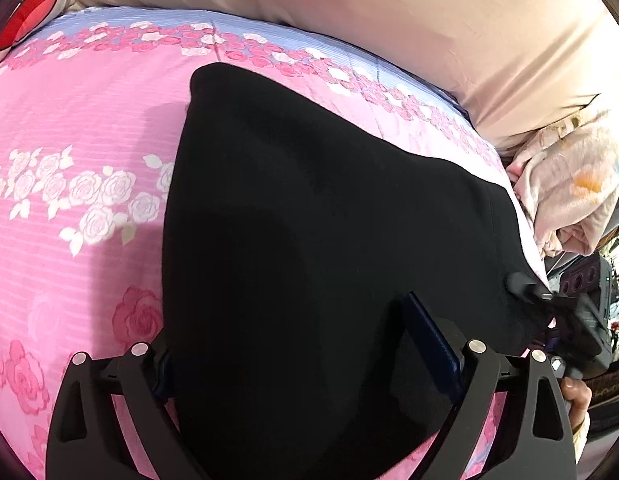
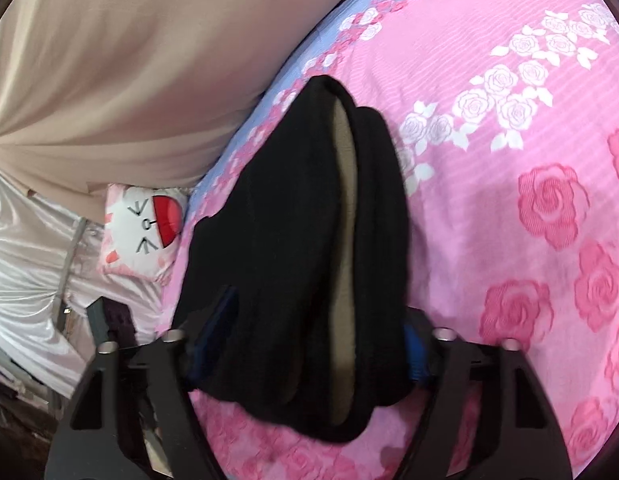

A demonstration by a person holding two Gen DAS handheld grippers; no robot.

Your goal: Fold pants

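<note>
Left wrist view: black pants (image 1: pixel 329 216) are seen spread on a bed's pink rose-print sheet (image 1: pixel 69 128), the left gripper (image 1: pixel 301 344) with jaws set wide around their near edge, grip not discernible | Right wrist view: bunched pants (image 2: pixel 309 240) are held clamped in the right gripper (image 2: pixel 309 344), beige lining exposed, a cat-face cushion (image 2: pixel 145 228) lying beside the bed.

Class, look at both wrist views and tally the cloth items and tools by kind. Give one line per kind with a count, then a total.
Black pants: 1
Pink rose bedsheet: 1
Beige cushion: 1
Cat-face pillow: 1
Crumpled floral cloth: 1
Handheld grippers, left gripper and right gripper: 2
Total: 7
</note>
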